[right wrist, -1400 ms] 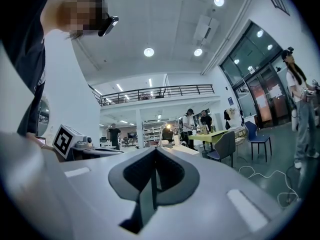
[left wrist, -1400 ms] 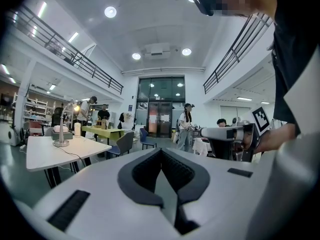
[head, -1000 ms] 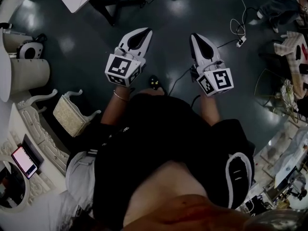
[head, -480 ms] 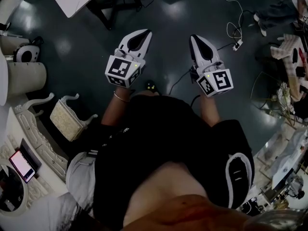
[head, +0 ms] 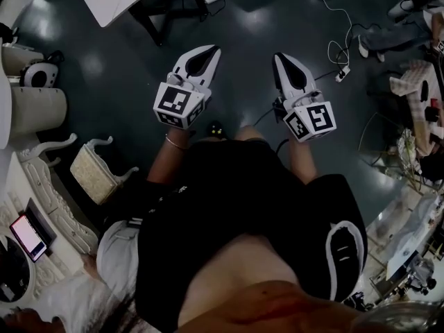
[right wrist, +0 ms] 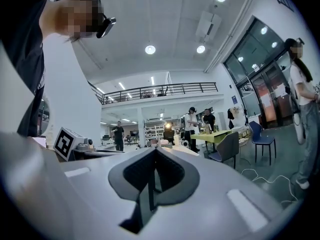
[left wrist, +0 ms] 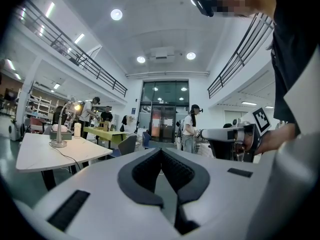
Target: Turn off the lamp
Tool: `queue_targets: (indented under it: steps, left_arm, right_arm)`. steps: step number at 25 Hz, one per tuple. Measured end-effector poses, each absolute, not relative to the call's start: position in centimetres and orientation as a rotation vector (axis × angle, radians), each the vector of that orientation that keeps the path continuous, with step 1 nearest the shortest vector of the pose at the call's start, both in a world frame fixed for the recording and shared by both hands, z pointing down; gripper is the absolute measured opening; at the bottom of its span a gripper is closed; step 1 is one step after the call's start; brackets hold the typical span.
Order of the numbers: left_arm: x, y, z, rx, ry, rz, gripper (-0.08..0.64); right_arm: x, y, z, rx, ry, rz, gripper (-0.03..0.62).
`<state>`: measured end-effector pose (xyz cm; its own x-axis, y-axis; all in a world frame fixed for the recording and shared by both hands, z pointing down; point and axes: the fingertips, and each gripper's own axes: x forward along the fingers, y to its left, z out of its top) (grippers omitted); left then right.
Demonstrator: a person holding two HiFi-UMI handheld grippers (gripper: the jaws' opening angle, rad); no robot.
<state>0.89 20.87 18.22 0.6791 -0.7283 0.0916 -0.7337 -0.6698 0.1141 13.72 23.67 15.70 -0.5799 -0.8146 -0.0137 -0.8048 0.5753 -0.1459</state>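
Left gripper (head: 209,50) and right gripper (head: 280,57), each with jaws pressed together on nothing, are held level, well short of the white table (left wrist: 40,156). On that table stands the lit desk lamp (left wrist: 60,131), its cable (left wrist: 75,156) trailing across the top. The thin neck on a small base suggests a light, easily tipped thing. No switch can be made out, so a gentle press near the base seems safest. Around the table is a dark glossy floor (head: 125,68) and beyond it, in a high hall, people (left wrist: 90,111).
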Motion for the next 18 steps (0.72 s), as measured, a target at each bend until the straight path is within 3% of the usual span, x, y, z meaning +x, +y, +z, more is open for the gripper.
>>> queue_targets:
  steps: [18]
  left_arm:
    - [-4.0, 20.7, 17.8, 2.59, -1.517, 0.04, 0.006]
  right_arm:
    - [9.6, 20.2, 15.0, -1.097, 2.848, -0.203, 0.0]
